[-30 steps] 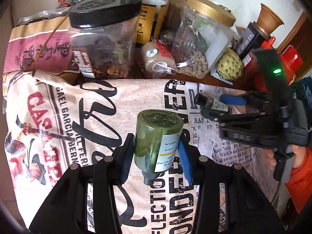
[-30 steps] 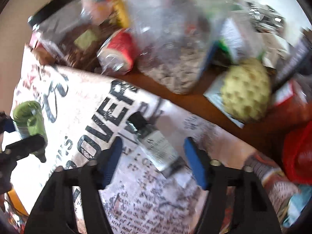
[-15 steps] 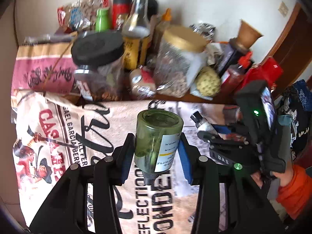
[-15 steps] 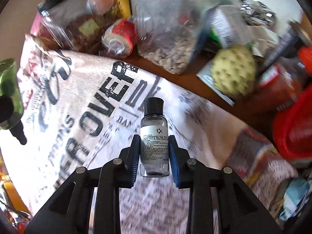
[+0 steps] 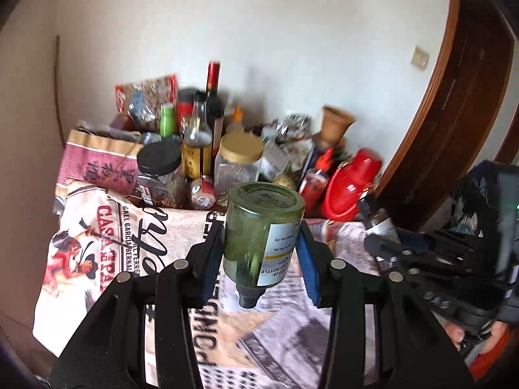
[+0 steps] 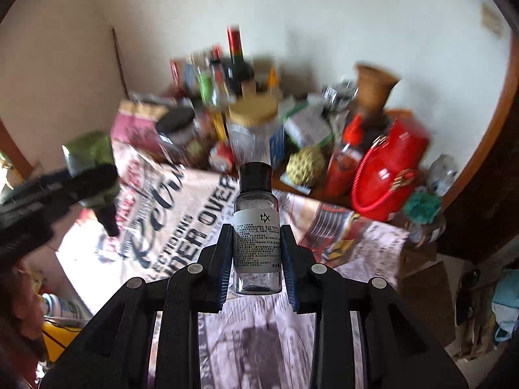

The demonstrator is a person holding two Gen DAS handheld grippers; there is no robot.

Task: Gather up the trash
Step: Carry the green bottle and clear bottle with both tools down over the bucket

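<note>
My left gripper (image 5: pixel 259 259) is shut on a green bottle (image 5: pixel 262 230), held with its dark cap pointing down, above the printed tablecloth (image 5: pixel 129 227). My right gripper (image 6: pixel 258 256) is shut on a small clear bottle (image 6: pixel 256 227) with a black cap and white label, held upright above the cloth. In the left wrist view the right gripper (image 5: pixel 394 241) shows at the right with the clear bottle (image 5: pixel 376 217). In the right wrist view the left gripper (image 6: pixel 87 191) shows at the left with the green bottle (image 6: pixel 92 165).
The back of the table is crowded: two jars (image 5: pixel 238 165), tall bottles (image 5: pixel 212 110), snack bags (image 5: pixel 97 162), a custard apple (image 6: pixel 305 165), a red bag (image 6: pixel 389 175), a clay pot (image 5: pixel 334 123). A wall stands behind, a wooden door frame (image 5: pixel 447 97) at right.
Both grippers have lifted and pulled back from the table with their bottles. One second ago the right gripper was open around the clear bottle lying on the cloth; it then closed on it.
</note>
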